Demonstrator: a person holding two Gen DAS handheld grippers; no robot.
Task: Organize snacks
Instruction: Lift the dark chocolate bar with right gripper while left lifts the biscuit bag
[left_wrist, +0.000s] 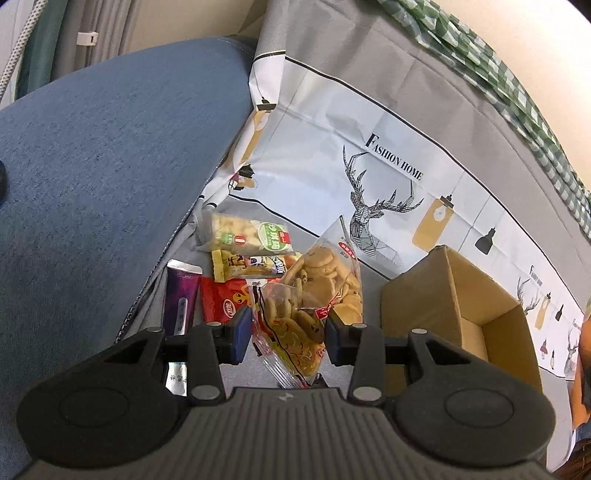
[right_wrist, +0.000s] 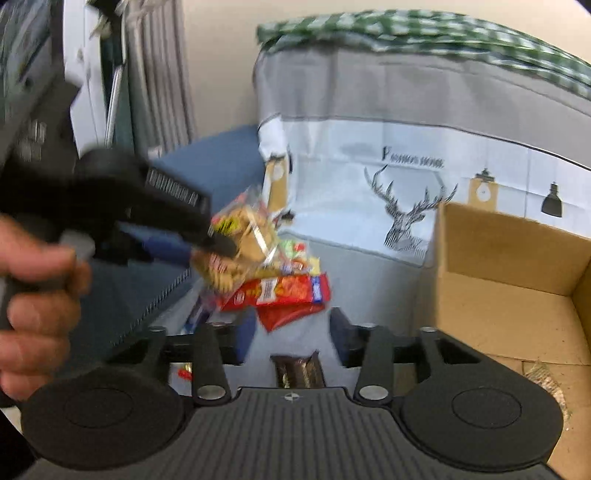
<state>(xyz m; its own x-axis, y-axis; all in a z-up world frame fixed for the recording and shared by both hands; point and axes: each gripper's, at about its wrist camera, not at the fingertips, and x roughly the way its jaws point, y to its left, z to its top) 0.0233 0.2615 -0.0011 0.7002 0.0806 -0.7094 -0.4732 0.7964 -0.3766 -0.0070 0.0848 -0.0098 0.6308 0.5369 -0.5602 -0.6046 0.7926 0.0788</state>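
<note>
The left gripper (left_wrist: 288, 332) is gripping the clear cookie bag (left_wrist: 314, 291) between its pads; I'd carry it level across to the cardboard box (left_wrist: 454, 295) before releasing. The right gripper (right_wrist: 293, 328) is standing unclenched and empty, the red snack packet (right_wrist: 284, 295) lying just beyond its fingertips.

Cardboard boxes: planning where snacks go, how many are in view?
1: the open cardboard box stands right of the snack pile, before the deer-print cloth. Others may be hidden.

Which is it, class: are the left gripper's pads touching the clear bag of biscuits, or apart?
Touching. The left wrist view shows the left gripper with both blue pads pressed against the biscuit bag.
</note>
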